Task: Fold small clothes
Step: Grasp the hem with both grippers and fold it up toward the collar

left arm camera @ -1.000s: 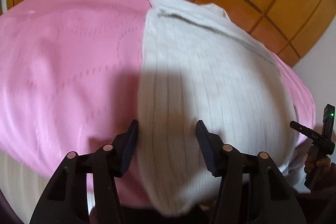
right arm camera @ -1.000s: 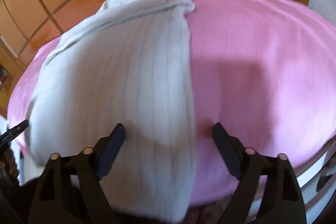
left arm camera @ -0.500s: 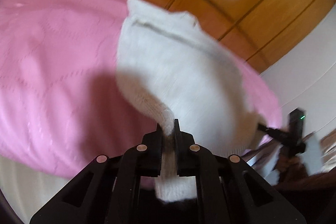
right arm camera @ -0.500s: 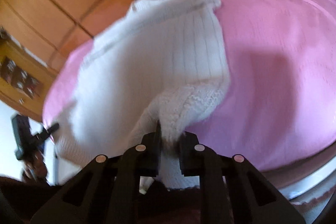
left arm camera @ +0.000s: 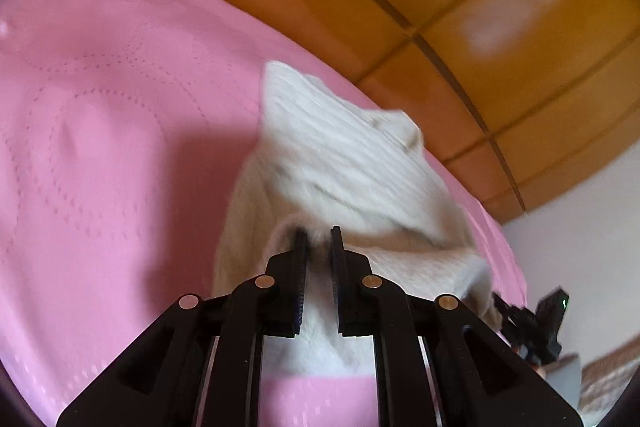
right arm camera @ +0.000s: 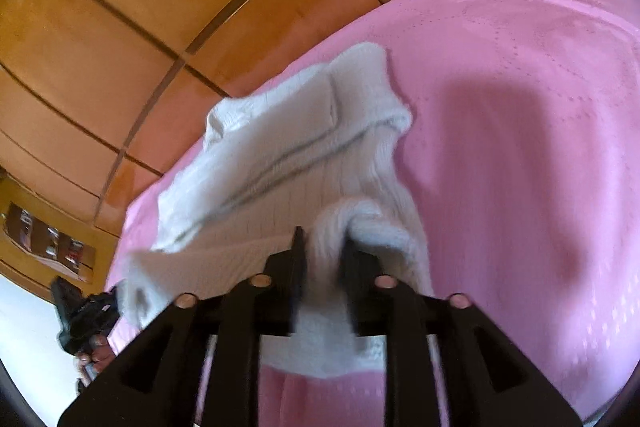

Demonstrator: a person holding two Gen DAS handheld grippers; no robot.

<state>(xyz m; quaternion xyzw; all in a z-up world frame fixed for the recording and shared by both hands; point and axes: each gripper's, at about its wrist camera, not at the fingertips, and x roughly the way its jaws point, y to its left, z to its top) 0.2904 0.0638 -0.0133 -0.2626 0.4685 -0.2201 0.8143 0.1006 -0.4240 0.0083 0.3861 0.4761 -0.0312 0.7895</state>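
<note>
A pink bedspread (left arm camera: 100, 147) covers the bed in front of the wooden panelled wall (right arm camera: 140, 7), and on it, near that wall, lies the white knitted garment (left arm camera: 340, 155), its near edge lifted and doubled back toward the far one. The left tongs (left arm camera: 318, 241) have a fold of that edge between their pads, and the right tongs (right arm camera: 322, 243) likewise; both have just been opening, and whether the pads press the knit I cannot tell.
</note>
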